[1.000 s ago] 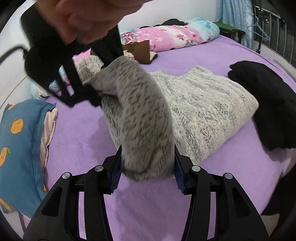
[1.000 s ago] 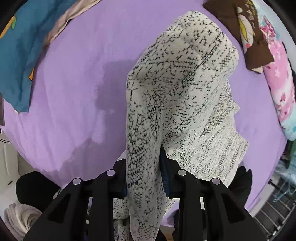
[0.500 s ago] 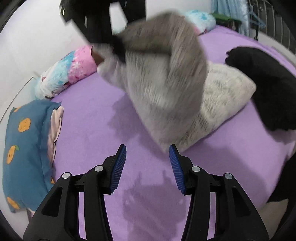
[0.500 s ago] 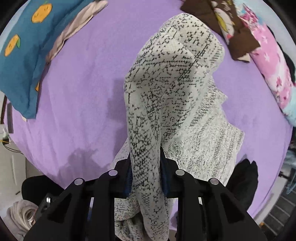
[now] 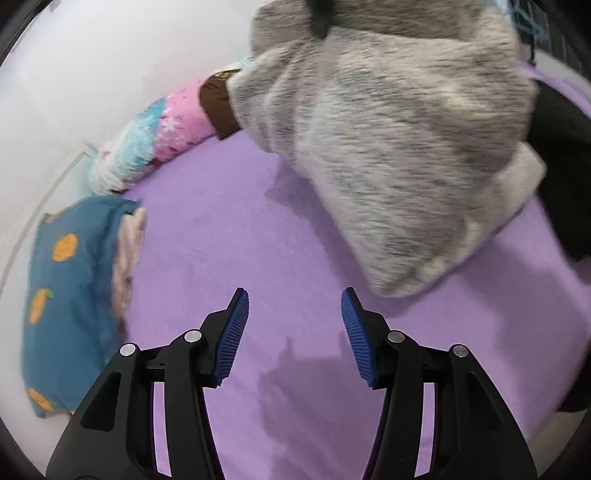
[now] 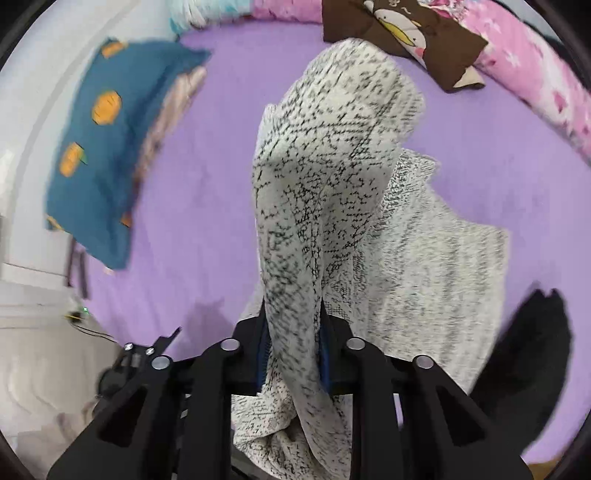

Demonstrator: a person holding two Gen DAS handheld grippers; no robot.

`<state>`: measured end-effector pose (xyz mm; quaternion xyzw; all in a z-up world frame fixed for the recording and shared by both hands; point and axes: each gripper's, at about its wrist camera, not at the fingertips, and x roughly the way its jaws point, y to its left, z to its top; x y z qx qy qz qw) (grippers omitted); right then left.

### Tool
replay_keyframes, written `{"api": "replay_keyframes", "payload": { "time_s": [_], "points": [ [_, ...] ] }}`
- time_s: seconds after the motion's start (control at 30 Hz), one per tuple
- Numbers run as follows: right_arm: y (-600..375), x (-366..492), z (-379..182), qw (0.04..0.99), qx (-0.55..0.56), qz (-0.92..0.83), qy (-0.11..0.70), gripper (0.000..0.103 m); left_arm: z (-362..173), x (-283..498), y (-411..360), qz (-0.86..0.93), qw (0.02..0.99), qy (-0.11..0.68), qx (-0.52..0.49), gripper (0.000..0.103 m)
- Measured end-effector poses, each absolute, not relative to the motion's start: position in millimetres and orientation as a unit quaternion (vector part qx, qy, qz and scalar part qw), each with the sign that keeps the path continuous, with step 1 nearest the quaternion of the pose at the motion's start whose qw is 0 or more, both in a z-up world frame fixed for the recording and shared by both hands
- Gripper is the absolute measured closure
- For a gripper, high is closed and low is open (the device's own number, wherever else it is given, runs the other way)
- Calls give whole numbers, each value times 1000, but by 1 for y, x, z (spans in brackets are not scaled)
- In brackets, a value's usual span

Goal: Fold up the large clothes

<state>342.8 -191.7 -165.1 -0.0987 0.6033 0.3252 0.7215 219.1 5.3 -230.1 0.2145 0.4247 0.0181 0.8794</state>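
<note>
A grey-and-white speckled knit sweater [image 5: 388, 147] hangs above the purple bed [image 5: 221, 229], blurred, filling the upper right of the left wrist view. My left gripper [image 5: 294, 295] is over bare sheet in front of it. Its jaws are opening, with nothing between them. In the right wrist view my right gripper [image 6: 292, 314] is shut on a bunched fold of the sweater [image 6: 325, 166]. The fold rises out of the jaws, and the rest drapes down onto the bed [image 6: 207, 192].
A blue pillow with orange prints [image 5: 66, 277] [image 6: 107, 147] lies at the bed's left edge. A pink floral pillow [image 5: 177, 122] [image 6: 535, 74] and a brown cushion [image 6: 406, 33] sit along the wall. A black garment [image 6: 524, 350] [image 5: 561, 155] lies right of the sweater.
My left gripper let go of the sweater fold it held and now stands over bare sheet. The right gripper carried the sweater up and away across the bed.
</note>
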Motion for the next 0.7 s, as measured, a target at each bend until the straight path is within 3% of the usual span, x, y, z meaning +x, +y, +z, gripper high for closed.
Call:
{"api": "replay_keyframes", "payload": {
  "time_s": [0.13, 0.3, 0.43, 0.57, 0.7],
  "points": [
    [-234, 359, -176, 727, -65, 308, 611, 95, -238, 238, 30, 48, 880, 436, 180, 51],
    [-232, 358, -194, 718, -55, 328, 611, 95, -278, 276, 67, -2, 859, 513, -1, 51],
    [-228, 361, -192, 717, -62, 330, 611, 95, -280, 277, 110, -36, 833, 521, -179, 50],
    [-223, 362, -194, 716, -73, 329, 611, 95, -273, 273, 170, -74, 805, 488, -329, 36],
    [-220, 361, -192, 718, -81, 328, 609, 95, -286, 291, 216, -108, 757, 482, -427, 32]
  ]
}}
